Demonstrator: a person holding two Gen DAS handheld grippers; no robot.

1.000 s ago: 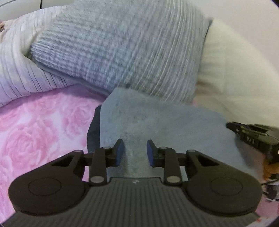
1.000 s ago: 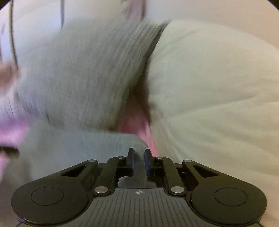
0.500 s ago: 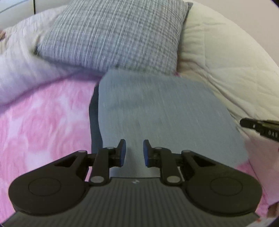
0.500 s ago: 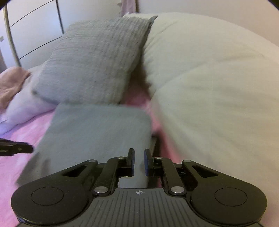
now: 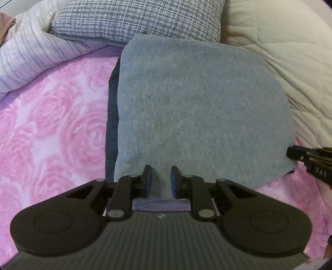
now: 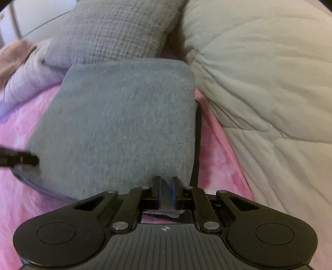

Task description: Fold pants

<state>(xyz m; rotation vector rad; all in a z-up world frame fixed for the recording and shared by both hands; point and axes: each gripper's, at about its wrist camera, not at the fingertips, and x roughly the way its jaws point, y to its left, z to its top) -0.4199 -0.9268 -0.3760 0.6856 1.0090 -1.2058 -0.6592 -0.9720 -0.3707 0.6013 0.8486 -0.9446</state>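
The grey pants (image 5: 199,108) lie folded into a thick rectangle on the pink rose bedsheet (image 5: 51,128), with a darker layer showing along the left edge. My left gripper (image 5: 160,178) is at the near edge, left of the middle; its blue pads stand a narrow gap apart and cloth fills that gap. My right gripper (image 6: 166,187) is shut on the near right corner of the pants (image 6: 124,124), and a strip of cloth runs between its fingers. Each gripper's tip shows at the edge of the other's view.
A grey checked pillow (image 5: 141,18) lies right behind the pants. A cream quilted duvet (image 6: 259,83) bulges along the right side, close to the pants' edge. A pale striped blanket (image 5: 31,52) is heaped at the far left.
Both views have steadied and now look down onto the pants lying flat; earlier the views were blurred and closer to the pillow. My left gripper's fingers have drawn closer together on the cloth.
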